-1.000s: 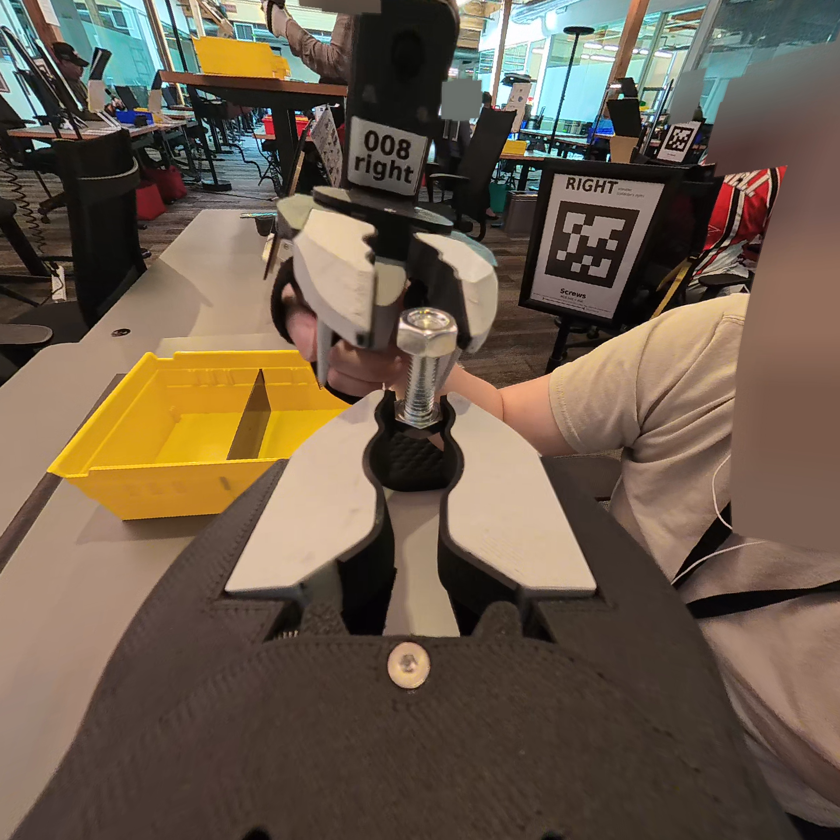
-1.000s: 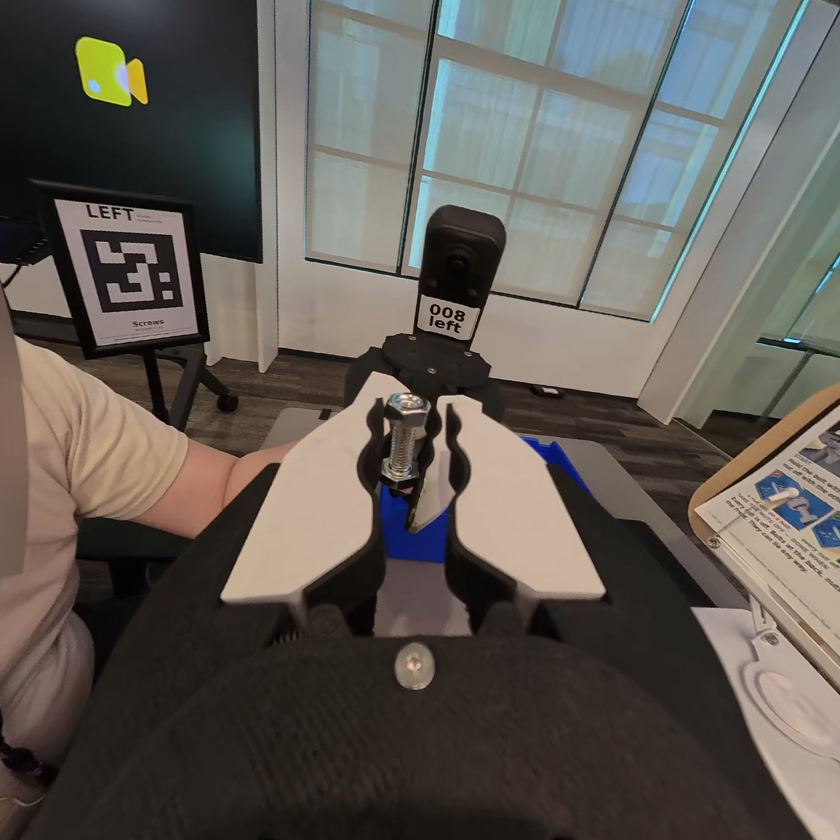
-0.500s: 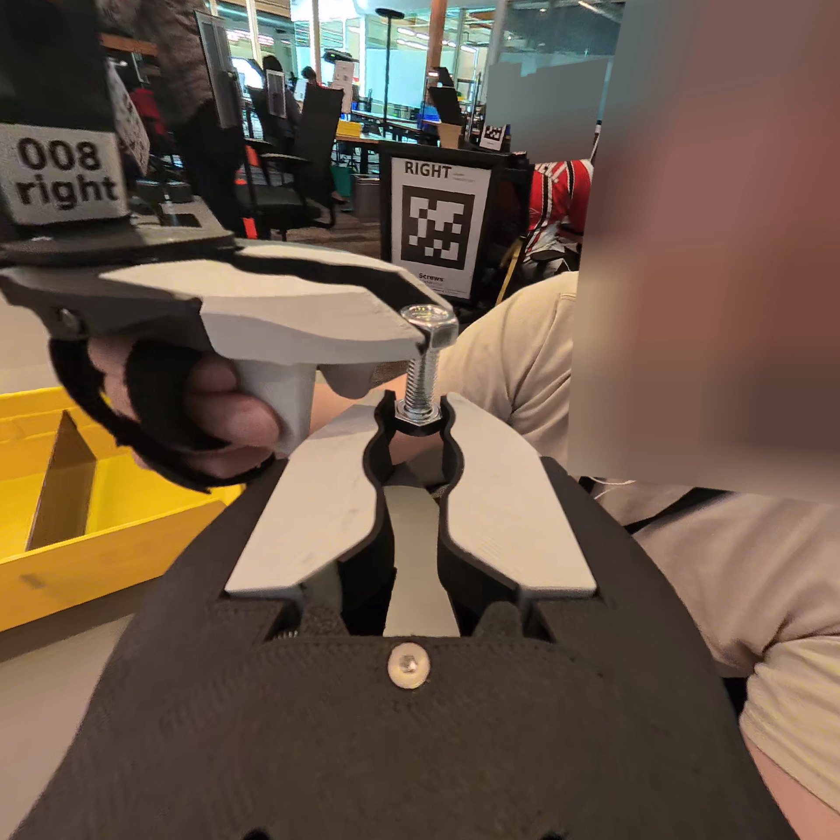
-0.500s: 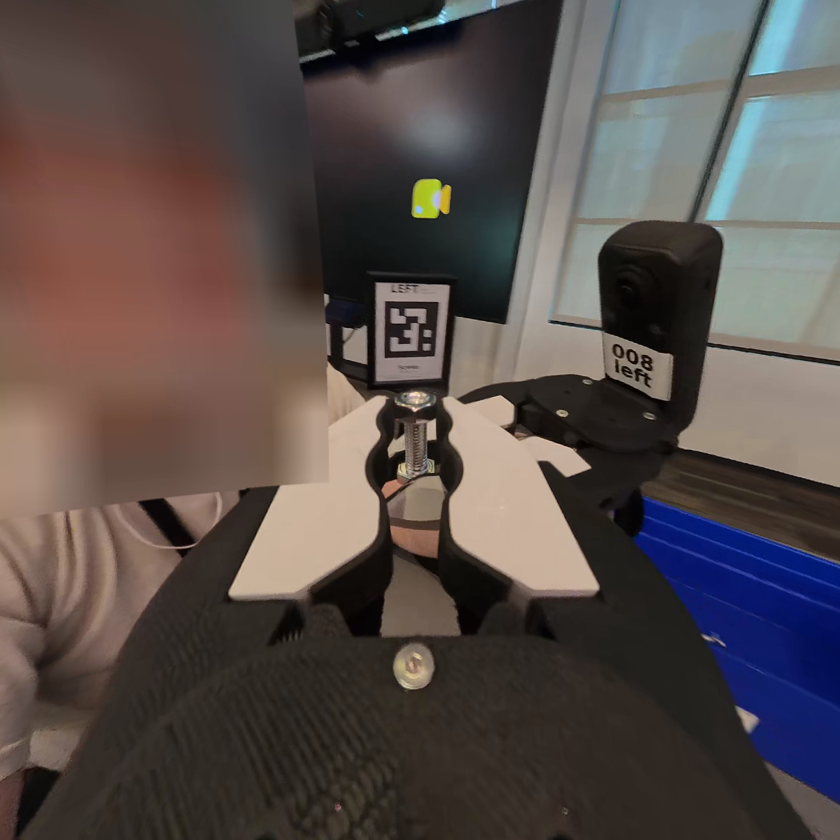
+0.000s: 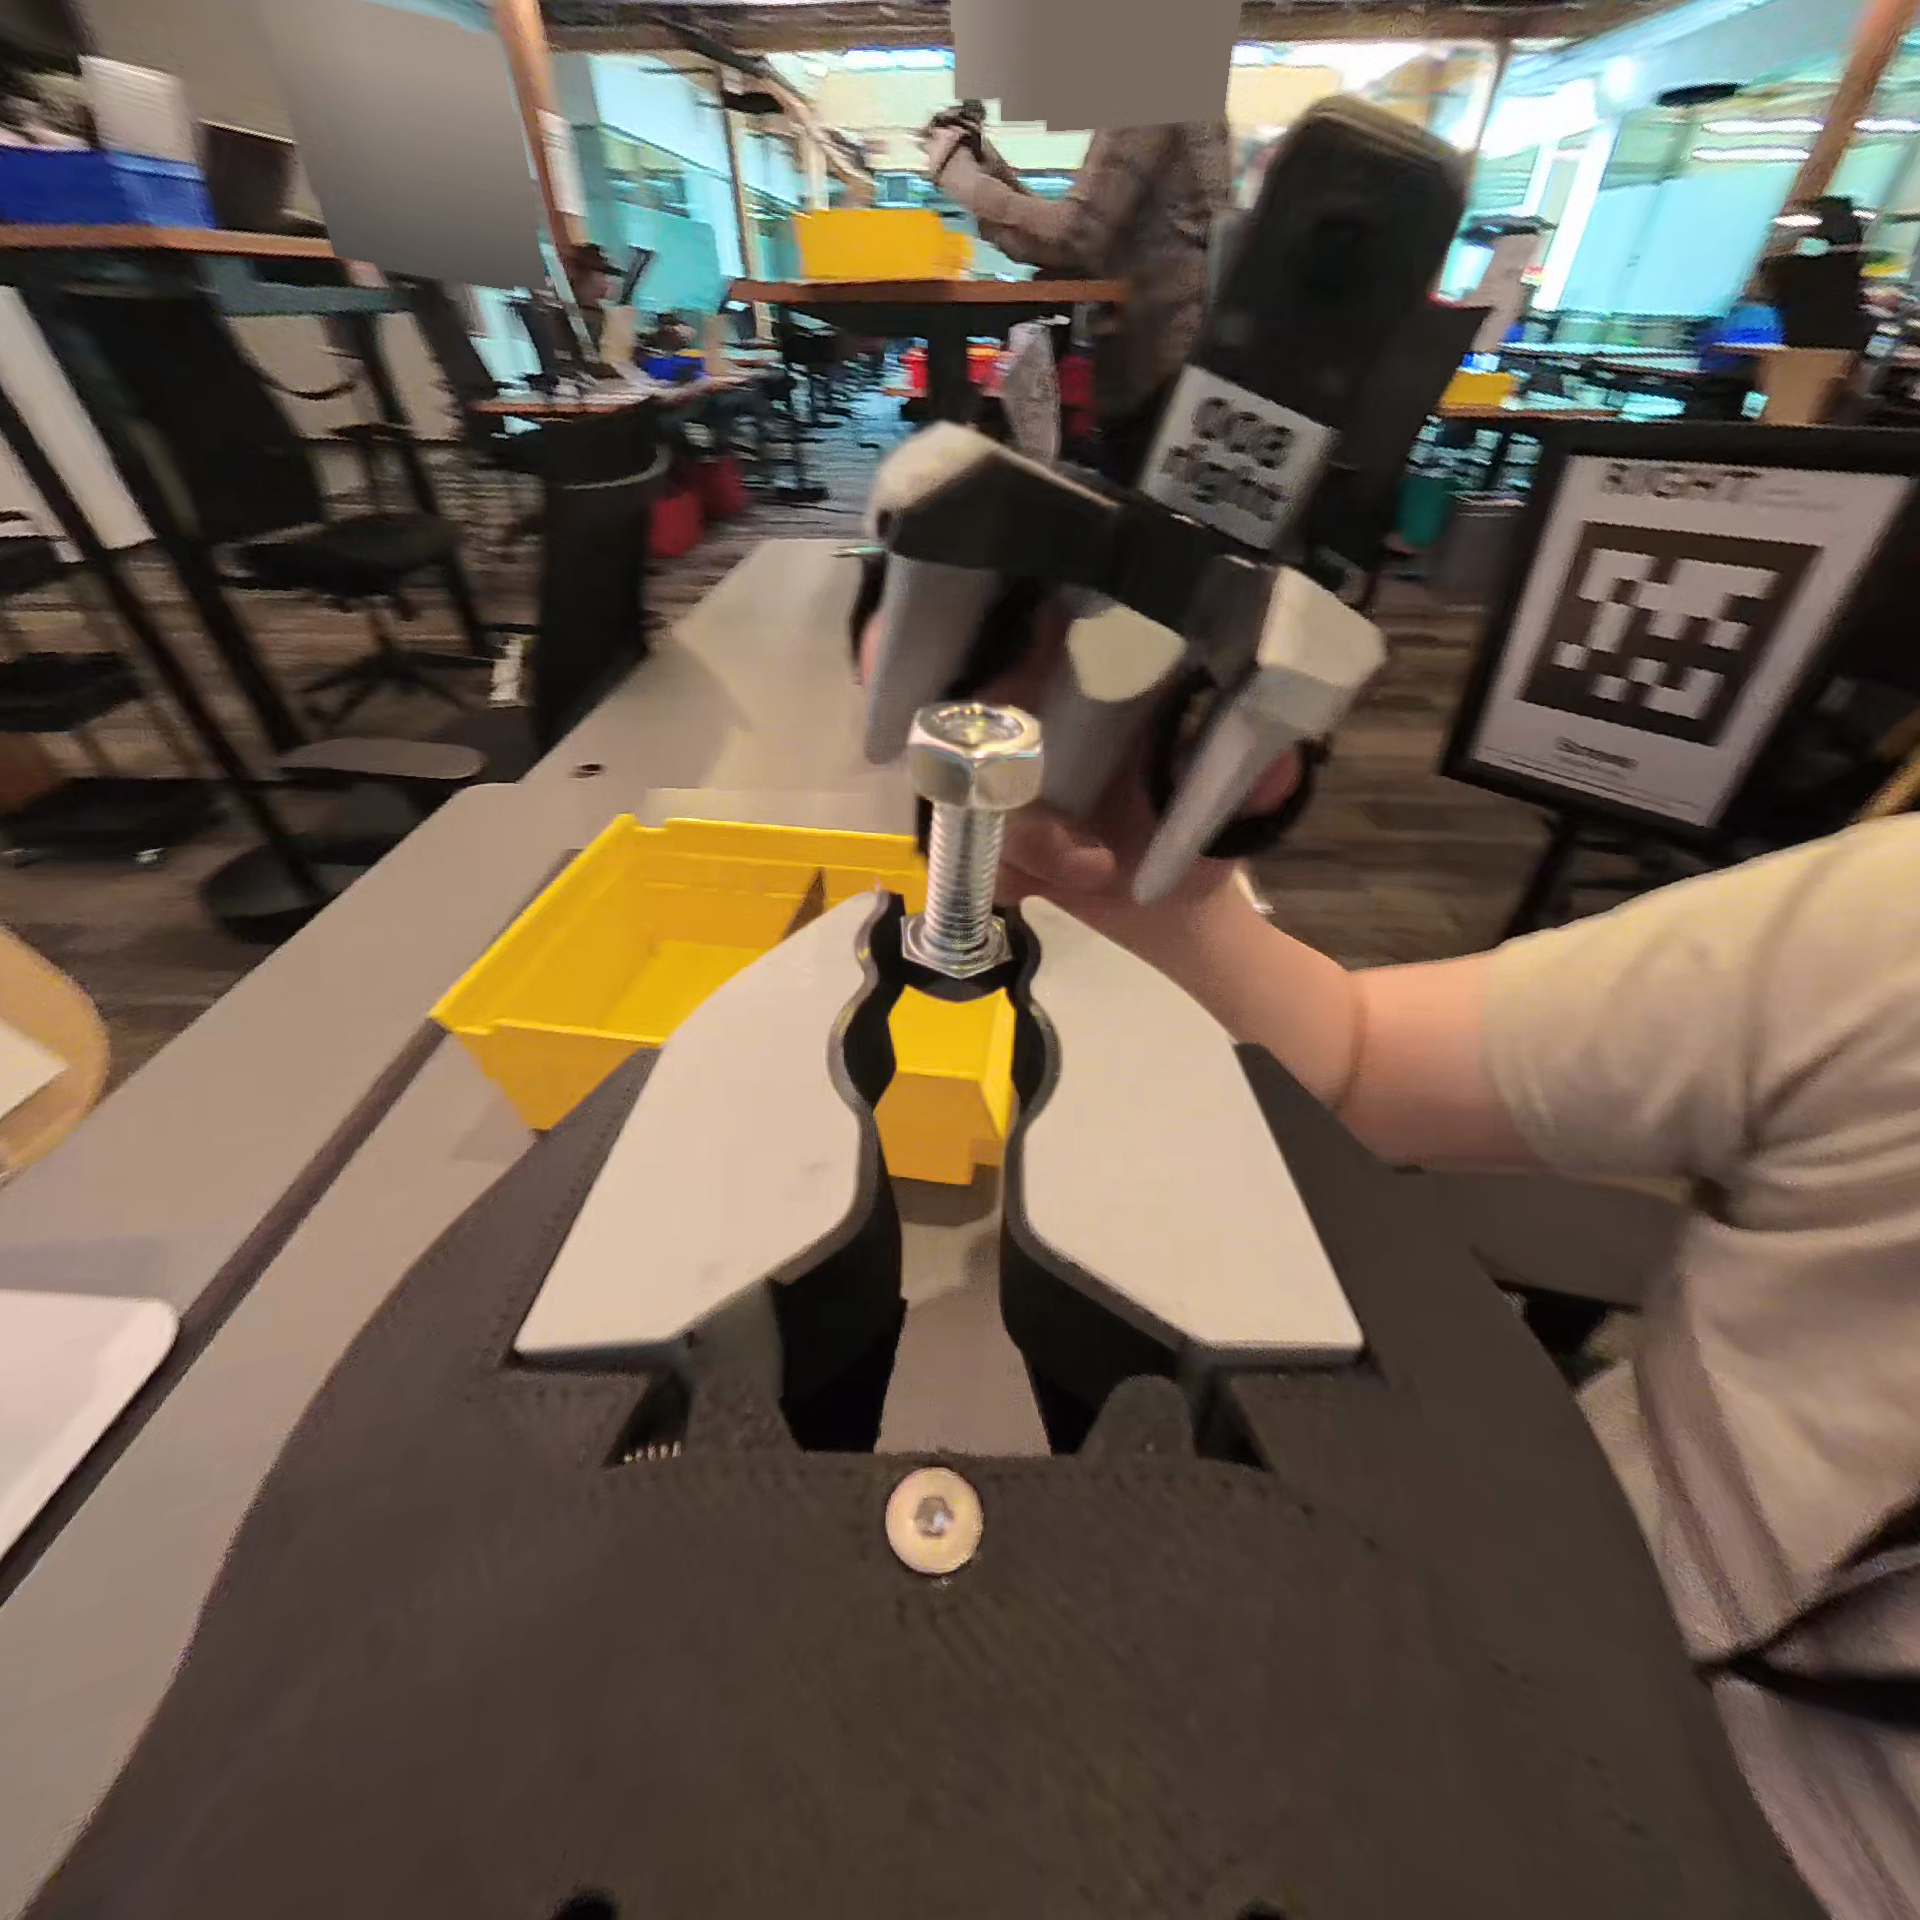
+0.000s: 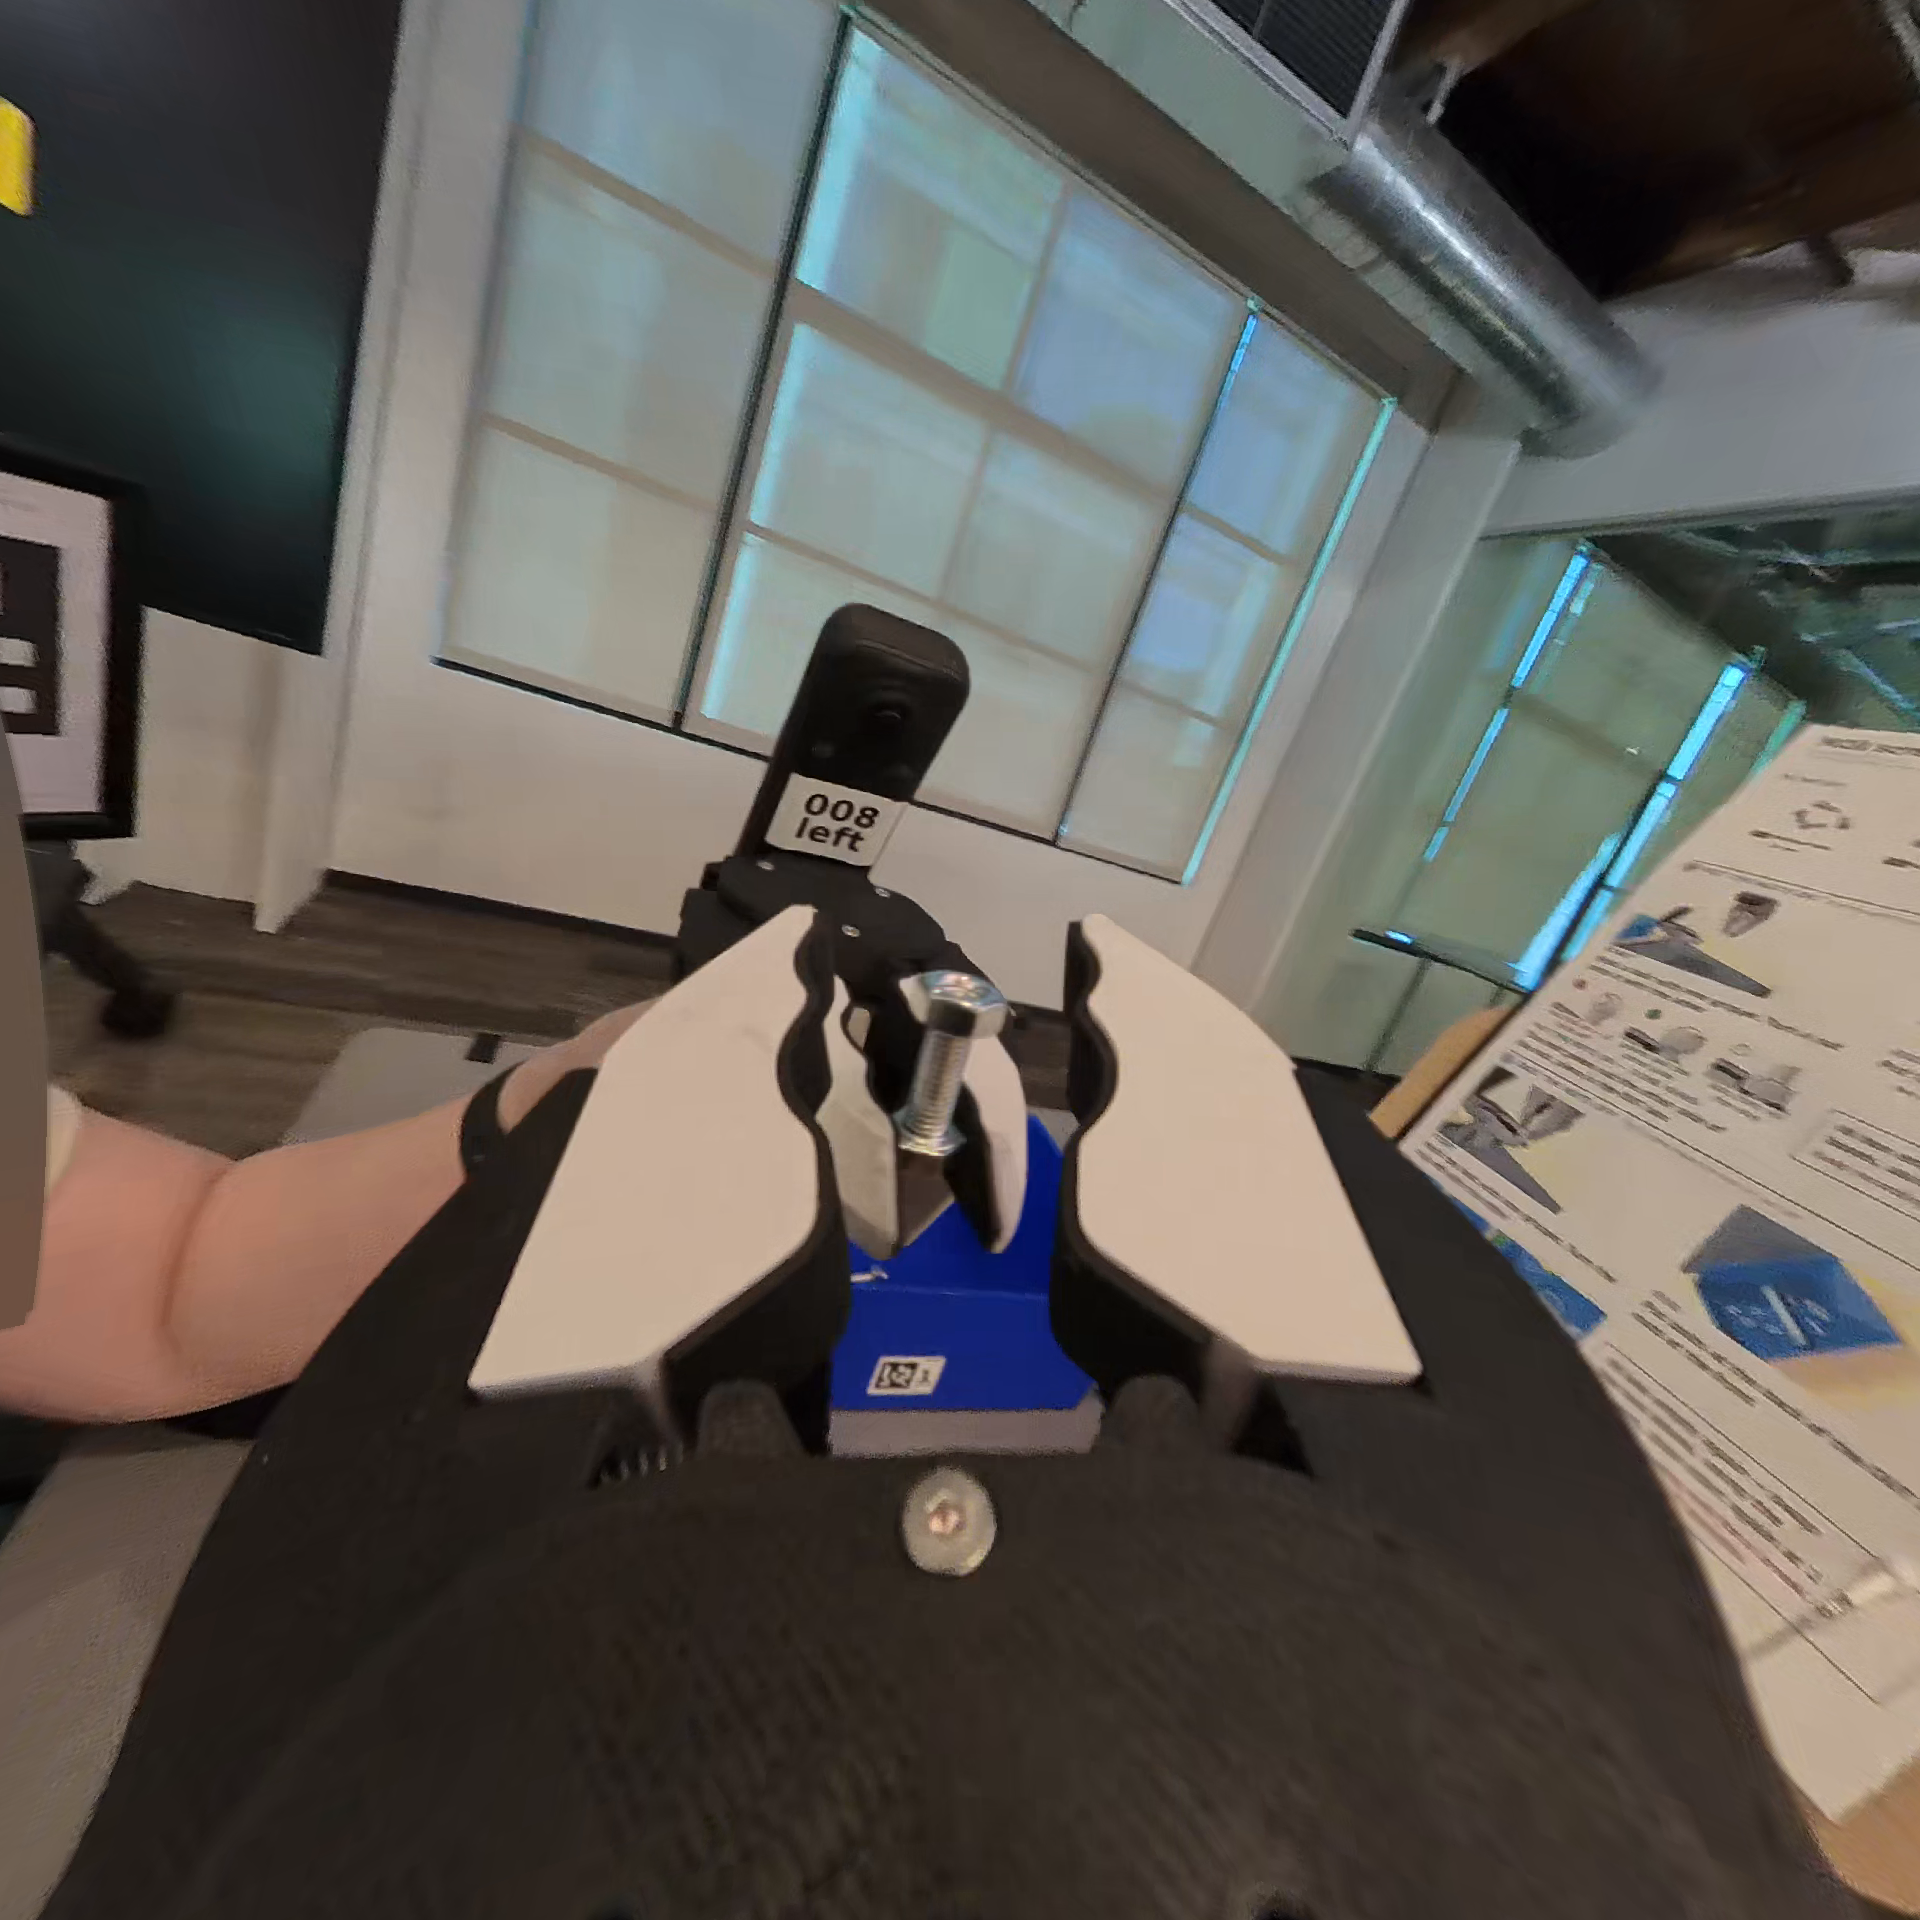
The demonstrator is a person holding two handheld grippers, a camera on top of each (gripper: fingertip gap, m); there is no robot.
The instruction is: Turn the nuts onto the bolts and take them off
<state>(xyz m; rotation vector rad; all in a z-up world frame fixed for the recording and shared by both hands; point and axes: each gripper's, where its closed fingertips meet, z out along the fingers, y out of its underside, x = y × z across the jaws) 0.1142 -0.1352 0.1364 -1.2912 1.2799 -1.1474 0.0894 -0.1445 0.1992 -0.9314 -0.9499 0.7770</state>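
Yellow bin (image 5: pixel 582 997) on table, behind my L gripper (image 5: pixel 951 940). L fingers clenched on nut (image 5: pixel 954 948), hex bolt (image 5: pixel 971 821) upright, head up. My R gripper (image 6: pixel 940 1049) spread wide, clear of bolt. Blue bin (image 6: pixel 966 1320) beneath.

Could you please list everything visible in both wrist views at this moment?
bolt: one, silver, upright, head on top
nut: one, silver, on the bolt's lower end, clamped in the left gripper
yellow bin: one, on the grey table beyond the left gripper
blue bin: one, beneath the right gripper
marker sign: one, black and white, on a stand at right
instruction sheet: one, white, at right
left gripper: shut on the nut
right gripper: open, fingers either side of the bolt, apart from it
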